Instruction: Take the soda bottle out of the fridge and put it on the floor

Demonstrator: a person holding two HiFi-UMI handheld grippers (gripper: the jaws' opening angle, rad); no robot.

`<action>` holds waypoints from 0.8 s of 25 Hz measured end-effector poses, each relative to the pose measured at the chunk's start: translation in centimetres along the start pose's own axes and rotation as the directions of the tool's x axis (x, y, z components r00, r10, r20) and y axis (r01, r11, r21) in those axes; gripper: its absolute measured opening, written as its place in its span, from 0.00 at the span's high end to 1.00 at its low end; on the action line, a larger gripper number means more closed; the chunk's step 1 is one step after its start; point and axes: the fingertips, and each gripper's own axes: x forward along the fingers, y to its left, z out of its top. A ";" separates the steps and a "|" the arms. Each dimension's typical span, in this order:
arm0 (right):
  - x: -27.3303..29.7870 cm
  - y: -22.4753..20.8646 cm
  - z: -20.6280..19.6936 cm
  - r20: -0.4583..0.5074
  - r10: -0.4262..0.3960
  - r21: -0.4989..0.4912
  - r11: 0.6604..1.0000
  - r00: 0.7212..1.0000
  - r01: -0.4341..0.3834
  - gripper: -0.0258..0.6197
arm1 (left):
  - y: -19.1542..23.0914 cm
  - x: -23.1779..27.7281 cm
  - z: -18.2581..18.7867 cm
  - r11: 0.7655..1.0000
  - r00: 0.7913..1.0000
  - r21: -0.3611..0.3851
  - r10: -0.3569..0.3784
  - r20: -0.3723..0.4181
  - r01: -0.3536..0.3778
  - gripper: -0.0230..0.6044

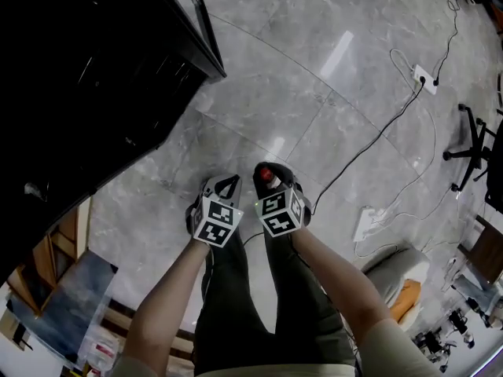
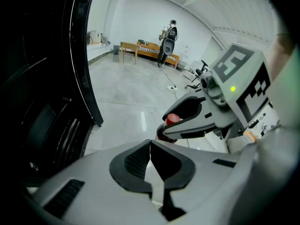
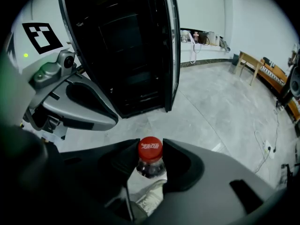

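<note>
— What do the fingers of the right gripper hold?

— Its black pads pinch the neck of the soda bottle, just under the round red cap. Dark liquid shows through the clear plastic.

— And the left gripper?

— Its ribbed black pads meet tip to tip with nothing between them, just beside the right one.

— Beyond them?

— Glossy grey marbled floor tiles lie below both. The bottle is outside the tall black fridge, which stands near; its base is hidden.
</note>
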 end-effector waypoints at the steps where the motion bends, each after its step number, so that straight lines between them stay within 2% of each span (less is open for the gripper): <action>1: 1.0 0.0 -0.7 0.000 -0.002 0.011 1.000 1.000 0.002 0.76 | 0.3 1.0 -0.7 1.000 1.000 -0.003 0.000 -0.003 0.000 0.95; 9: 8.6 -1.1 -4.6 0.018 -0.035 0.060 0.998 0.999 0.034 0.76 | 3.5 7.6 -5.0 0.998 1.000 -0.065 0.018 -0.016 -0.019 0.95; 16: 14.7 -1.7 -4.8 0.074 -0.060 0.038 0.998 0.995 0.057 0.76 | 5.4 12.5 -7.7 0.996 1.000 -0.090 0.018 -0.021 -0.020 0.95; 20: 17.7 -1.7 -5.1 0.091 -0.045 0.050 0.998 0.995 0.040 0.76 | 6.4 15.2 -8.6 0.995 1.000 -0.095 0.017 -0.022 -0.019 0.95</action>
